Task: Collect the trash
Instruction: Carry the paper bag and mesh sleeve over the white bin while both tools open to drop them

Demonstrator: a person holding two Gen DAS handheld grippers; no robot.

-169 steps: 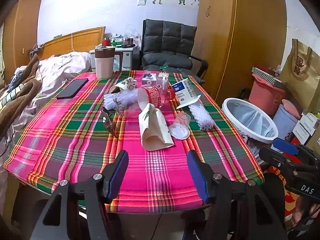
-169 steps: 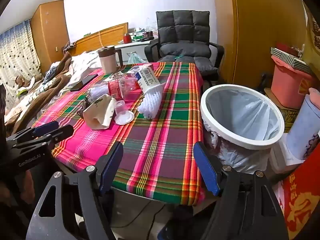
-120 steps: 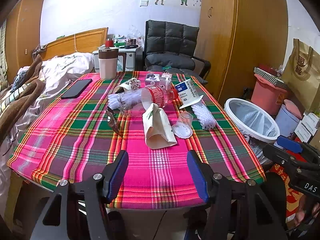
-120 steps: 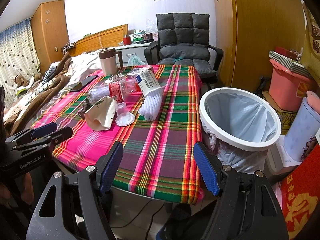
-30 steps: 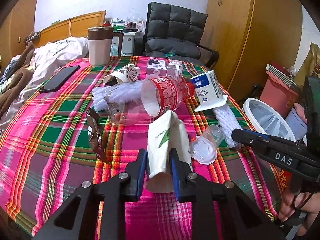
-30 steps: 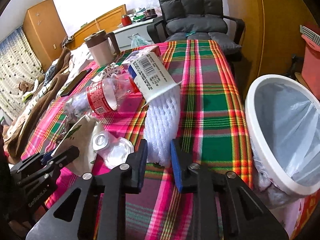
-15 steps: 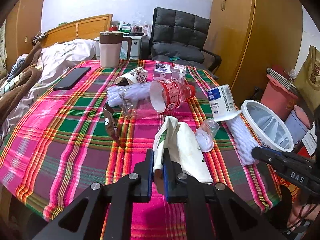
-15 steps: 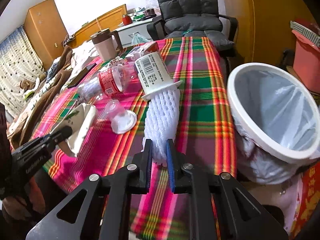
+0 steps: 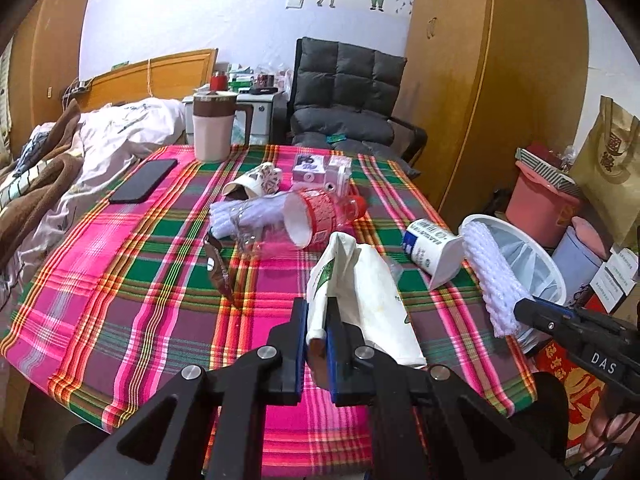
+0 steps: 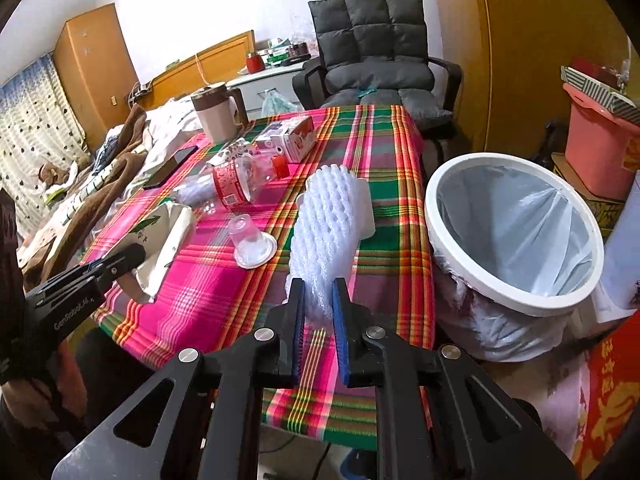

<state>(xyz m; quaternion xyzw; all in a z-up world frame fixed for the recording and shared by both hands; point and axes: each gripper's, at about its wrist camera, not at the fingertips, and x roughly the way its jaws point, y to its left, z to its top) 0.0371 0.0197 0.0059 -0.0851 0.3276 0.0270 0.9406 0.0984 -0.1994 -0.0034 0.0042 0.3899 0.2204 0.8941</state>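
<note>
Nearest camera, left gripper (image 9: 317,334) clenched on paper bag (image 9: 362,292), lifted off plaid tablecloth (image 9: 120,280). Right gripper (image 10: 317,307) grasping white foam net sleeve (image 10: 324,236), raised beside lined trash bin (image 10: 512,296), likely for dropping. Beyond: plastic bottle (image 9: 304,220), yogurt cup (image 9: 430,250) left on table.

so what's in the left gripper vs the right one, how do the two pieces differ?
The left gripper is shut on a flat, smooth paper bag with green print; the right gripper is shut on a puffy white foam net sleeve. The paper bag hangs low over the plaid tablecloth; the foam net sleeve sticks up, near the lined trash bin. Both are light, whitish, and pinched at one end.
</note>
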